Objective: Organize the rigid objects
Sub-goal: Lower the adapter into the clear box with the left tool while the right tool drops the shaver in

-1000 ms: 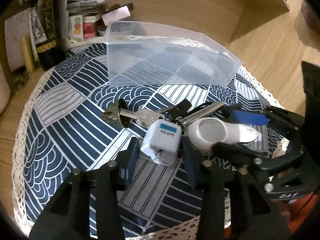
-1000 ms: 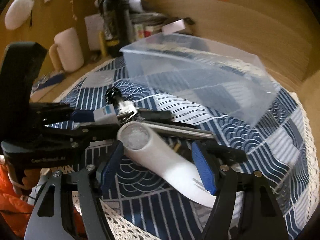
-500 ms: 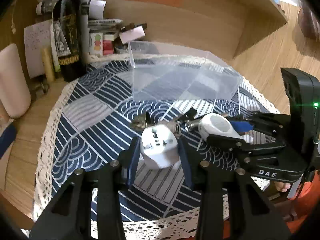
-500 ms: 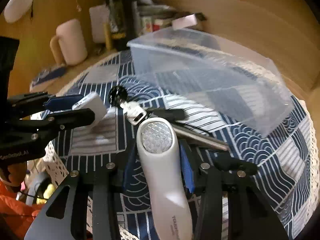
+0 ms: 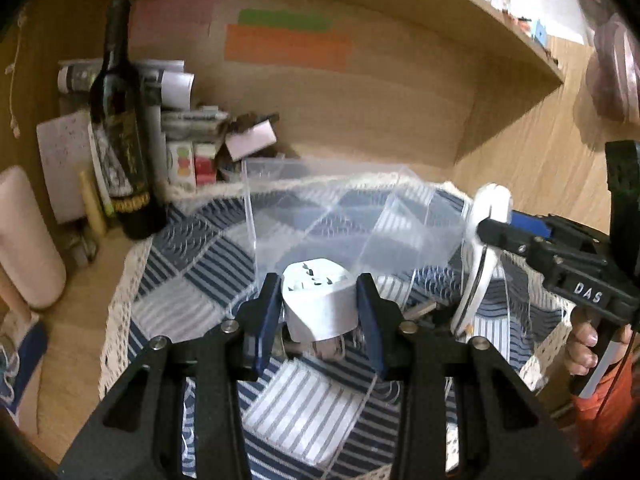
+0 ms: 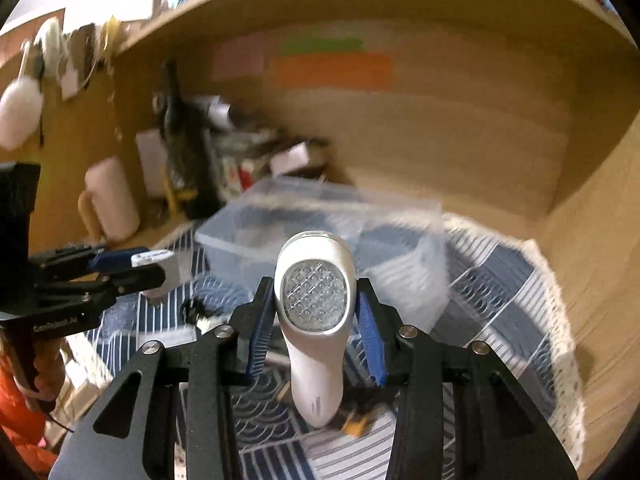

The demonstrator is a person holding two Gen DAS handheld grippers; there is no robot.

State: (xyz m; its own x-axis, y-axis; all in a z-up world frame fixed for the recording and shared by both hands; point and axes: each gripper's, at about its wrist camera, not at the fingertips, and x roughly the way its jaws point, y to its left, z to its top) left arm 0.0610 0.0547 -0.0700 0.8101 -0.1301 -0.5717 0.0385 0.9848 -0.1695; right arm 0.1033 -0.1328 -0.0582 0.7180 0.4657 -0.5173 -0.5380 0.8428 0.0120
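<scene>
Now both are loaded: left gripper (image 5: 316, 308) fingers clamp the boxy, rigid travel adapter (image 5: 318, 304) by its flat sides; right gripper (image 6: 316, 320) fingers squeeze the smooth, likely slippery white handheld device (image 6: 316, 320) at its head, clear bin (image 6: 320, 216) at twelve o'clock.

R gripper (image 6: 316, 312) clamps white handheld device (image 6: 315, 320), above clear bin (image 6: 400, 236).

Each fisheye camera sits just behind its own gripper and looks forward and slightly downward along the two black fingers, close to the held item, toward the wooden back wall. The left wrist view faces the clear plastic compartment box (image 5: 344, 220) on the blue-and-white patterned cloth (image 5: 188, 280), with the right gripper (image 5: 496, 224) at its right edge. The right wrist view faces the same box (image 6: 320, 216) and cloth (image 6: 504, 280), and both views share the dark wine bottle (image 5: 120, 128) (image 6: 180, 140) and the orange paper strip (image 5: 288, 46) (image 6: 334, 70) on the wall.
</scene>
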